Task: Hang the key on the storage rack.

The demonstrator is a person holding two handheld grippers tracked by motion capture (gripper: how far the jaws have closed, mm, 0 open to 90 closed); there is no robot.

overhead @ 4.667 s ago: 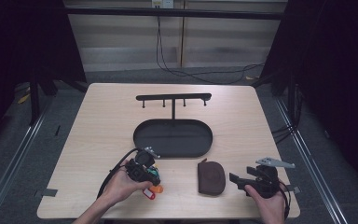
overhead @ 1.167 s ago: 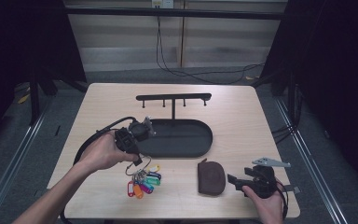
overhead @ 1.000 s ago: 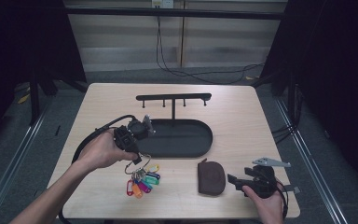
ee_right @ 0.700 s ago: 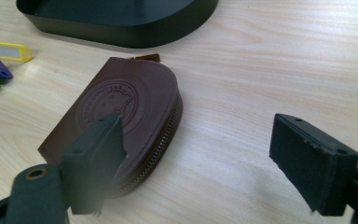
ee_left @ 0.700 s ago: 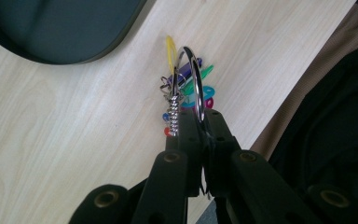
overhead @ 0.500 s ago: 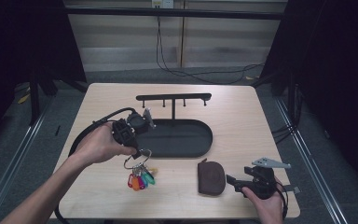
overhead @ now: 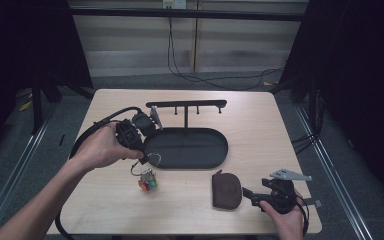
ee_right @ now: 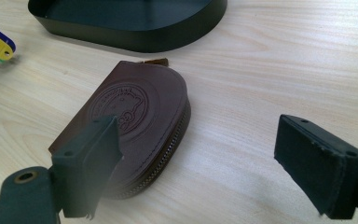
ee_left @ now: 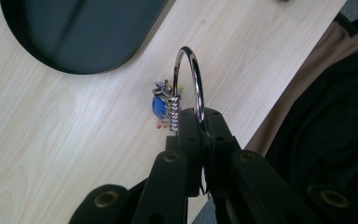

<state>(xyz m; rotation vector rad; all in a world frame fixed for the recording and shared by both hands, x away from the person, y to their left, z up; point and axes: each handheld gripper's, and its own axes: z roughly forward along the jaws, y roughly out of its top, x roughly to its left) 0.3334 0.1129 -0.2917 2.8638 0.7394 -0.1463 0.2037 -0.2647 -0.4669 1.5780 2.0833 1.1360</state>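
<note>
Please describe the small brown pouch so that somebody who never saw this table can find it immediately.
Start from the black oval tray in the middle of the wooden table. Just in front of its right end, beside the open right claw, lies the brown pouch. It is the one leather piece, half-round, zipped, with a round embossed stamp.

Bare table right of the tray; hook rack blocks its far rim

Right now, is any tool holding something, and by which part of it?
The left tool holds the key bunch by its metal ring; the coloured tags hang below. The right tool is open, holding nothing.
</note>
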